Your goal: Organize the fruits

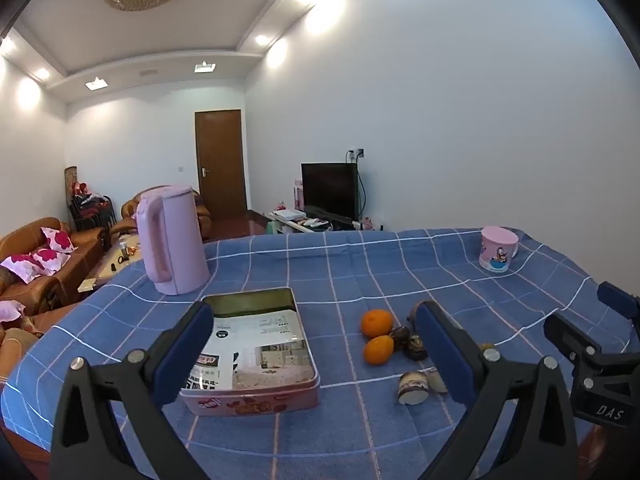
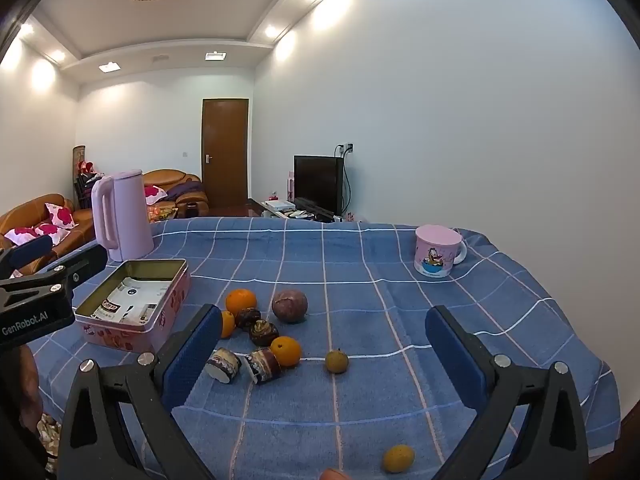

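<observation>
Both pairs of jaws stand wide apart with nothing between them. The left gripper (image 1: 316, 344) hangs above the cloth in the lower half of its view, its blue pads framing the open pink tin (image 1: 256, 360) at lower centre. The right gripper (image 2: 324, 354) is likewise released and empty, its pads flanking the scattered fruit in the lower middle of its view.

No fruit is in the tin, which holds only a printed paper sheet, so by my judgement the sorting has not started and this is the approach before a first pick.

In the right wrist view the fruit lies in a loose cluster at centre: a large orange (image 2: 241, 301), a dark purple round fruit (image 2: 290, 305) just beside it, a smaller orange (image 2: 285, 351) lower down, two dark wrinkled pieces (image 2: 256, 326) between them, and two cut brown-skinned pieces (image 2: 244, 364) near the left pad. A small greenish-yellow fruit (image 2: 336, 361) sits apart at centre, and a yellow one (image 2: 397, 458) lies near the bottom edge.

The next move probably calls for lowering one gripper over a single fruit, closing gently, and carrying it left to the tin. Round fruit may roll off the pads.

Farther out, a lilac kettle (image 2: 122, 216) stands at the left and a pink mug (image 2: 436, 254) at the upper right of the blue checked tablecloth (image 2: 360, 248).
</observation>
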Demonstrator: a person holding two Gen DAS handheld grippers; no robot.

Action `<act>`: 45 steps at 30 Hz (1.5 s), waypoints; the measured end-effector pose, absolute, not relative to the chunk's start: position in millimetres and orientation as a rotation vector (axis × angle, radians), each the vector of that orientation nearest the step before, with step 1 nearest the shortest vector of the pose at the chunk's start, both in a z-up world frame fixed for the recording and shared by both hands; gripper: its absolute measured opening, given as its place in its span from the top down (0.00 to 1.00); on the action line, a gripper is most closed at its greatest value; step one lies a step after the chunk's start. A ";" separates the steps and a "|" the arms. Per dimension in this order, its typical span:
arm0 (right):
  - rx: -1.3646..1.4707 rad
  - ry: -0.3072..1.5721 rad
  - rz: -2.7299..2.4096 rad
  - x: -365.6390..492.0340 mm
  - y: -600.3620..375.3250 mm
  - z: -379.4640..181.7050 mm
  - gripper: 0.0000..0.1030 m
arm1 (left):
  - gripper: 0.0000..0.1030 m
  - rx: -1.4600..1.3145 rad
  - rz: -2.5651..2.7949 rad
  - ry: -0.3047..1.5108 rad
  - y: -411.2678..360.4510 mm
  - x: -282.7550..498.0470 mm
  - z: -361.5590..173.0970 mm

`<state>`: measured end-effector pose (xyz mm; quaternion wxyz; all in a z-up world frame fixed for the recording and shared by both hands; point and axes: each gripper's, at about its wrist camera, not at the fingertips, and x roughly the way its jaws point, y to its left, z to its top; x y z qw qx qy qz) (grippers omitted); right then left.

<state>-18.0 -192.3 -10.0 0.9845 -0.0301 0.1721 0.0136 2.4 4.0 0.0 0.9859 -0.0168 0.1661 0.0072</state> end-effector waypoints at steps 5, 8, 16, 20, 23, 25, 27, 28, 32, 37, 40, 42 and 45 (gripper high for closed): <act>-0.059 0.341 0.026 -18.2 -193.4 -10.2 0.01 | 0.00 0.027 0.017 0.292 -0.3 -0.4 1.6; -0.058 0.340 0.025 -17.5 -192.7 -11.0 0.01 | 0.00 0.024 0.018 0.290 -3.2 -3.2 3.5; -0.051 0.337 0.028 -18.2 -194.5 -11.0 0.01 | 0.00 0.002 0.029 0.307 -2.1 0.3 -1.9; -0.050 0.337 0.027 -18.2 -194.2 -11.0 0.01 | 0.00 -0.009 0.039 0.305 -1.6 2.3 -4.9; -0.048 0.340 0.028 -18.8 -195.1 -10.9 0.01 | 0.00 -0.023 0.037 0.299 -1.1 1.5 -4.4; -0.048 0.341 0.028 -19.3 -195.0 -10.9 0.01 | 0.00 -0.028 0.037 0.301 -1.0 2.3 -4.1; -0.048 0.342 0.027 -19.3 -194.5 -11.2 0.01 | 0.00 -0.026 0.043 0.301 -1.0 3.5 -4.7; -0.047 0.343 0.027 -19.0 -193.8 -11.6 0.01 | 0.00 -0.023 0.044 0.304 -1.5 4.1 -5.1; -0.045 0.343 0.026 -17.7 -195.1 -13.9 0.01 | 0.00 -0.020 0.049 0.306 -2.2 5.4 -5.9; -0.044 0.340 0.026 -19.3 -194.8 -13.4 0.01 | 0.00 -0.014 0.043 0.304 -4.1 5.0 -6.9; -0.045 0.342 0.028 -20.1 -194.5 -13.1 0.01 | 0.00 -0.013 0.041 0.305 -4.0 5.1 -7.3; -0.045 0.341 0.029 -20.5 -194.4 -12.6 0.01 | 0.00 -0.012 0.041 0.305 -3.6 4.9 -7.3; -0.045 0.341 0.029 -20.8 -194.1 -12.7 0.01 | 0.00 -0.014 0.041 0.307 -3.0 4.8 -7.7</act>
